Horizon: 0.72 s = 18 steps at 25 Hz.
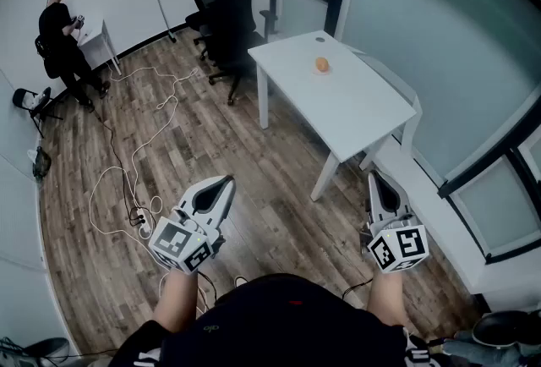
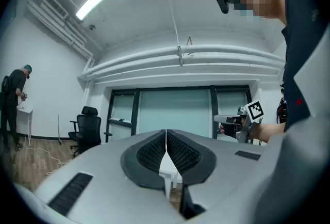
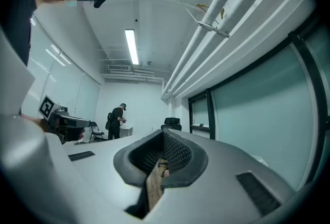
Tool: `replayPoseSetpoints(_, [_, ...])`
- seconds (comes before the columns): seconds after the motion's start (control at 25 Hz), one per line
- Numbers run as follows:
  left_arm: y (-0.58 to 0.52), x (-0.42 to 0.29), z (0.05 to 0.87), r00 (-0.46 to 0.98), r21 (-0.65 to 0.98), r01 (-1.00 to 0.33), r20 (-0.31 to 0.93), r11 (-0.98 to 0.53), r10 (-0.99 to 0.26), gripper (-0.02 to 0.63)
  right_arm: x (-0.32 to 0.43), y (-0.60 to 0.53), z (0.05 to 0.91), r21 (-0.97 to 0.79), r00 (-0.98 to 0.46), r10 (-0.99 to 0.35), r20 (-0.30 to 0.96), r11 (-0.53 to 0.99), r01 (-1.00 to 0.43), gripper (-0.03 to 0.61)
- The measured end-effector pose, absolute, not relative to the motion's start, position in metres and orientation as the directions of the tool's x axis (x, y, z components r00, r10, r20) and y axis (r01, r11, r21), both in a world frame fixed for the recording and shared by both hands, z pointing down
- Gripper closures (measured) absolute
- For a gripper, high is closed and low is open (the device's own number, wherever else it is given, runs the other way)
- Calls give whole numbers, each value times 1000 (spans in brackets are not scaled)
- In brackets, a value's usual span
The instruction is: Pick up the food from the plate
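Observation:
An orange piece of food (image 1: 322, 64) lies far ahead on the white table (image 1: 355, 112); I cannot make out a plate under it. Both grippers are held close to my body above the wooden floor, well short of the table. My left gripper (image 1: 226, 181) is shut with nothing between its jaws, and the left gripper view shows its pads (image 2: 166, 138) meeting. My right gripper (image 1: 374, 177) is also shut and empty (image 3: 161, 140). The food is hidden in both gripper views, which tilt up at the windows and ceiling.
Black office chairs (image 1: 226, 8) stand behind the table's far left corner. White cables (image 1: 135, 179) trail over the floor to the left. A person (image 1: 64, 40) stands at a small white desk (image 1: 100, 34) at the back left, by a folding chair (image 1: 30, 100).

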State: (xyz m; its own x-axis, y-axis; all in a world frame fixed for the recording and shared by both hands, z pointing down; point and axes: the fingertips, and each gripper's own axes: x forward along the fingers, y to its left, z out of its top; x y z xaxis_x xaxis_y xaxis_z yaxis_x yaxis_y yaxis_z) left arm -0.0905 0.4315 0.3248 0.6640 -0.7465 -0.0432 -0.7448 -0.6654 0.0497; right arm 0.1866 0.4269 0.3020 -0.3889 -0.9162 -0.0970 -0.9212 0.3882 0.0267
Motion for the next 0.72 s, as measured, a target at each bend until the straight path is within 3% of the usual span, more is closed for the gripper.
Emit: replayPoseSetpoints(0.72, [430,-108,332,660,76,-747,-42,-661,-751,586,164,420,303,32,-411,-907,-95,410,-911,557])
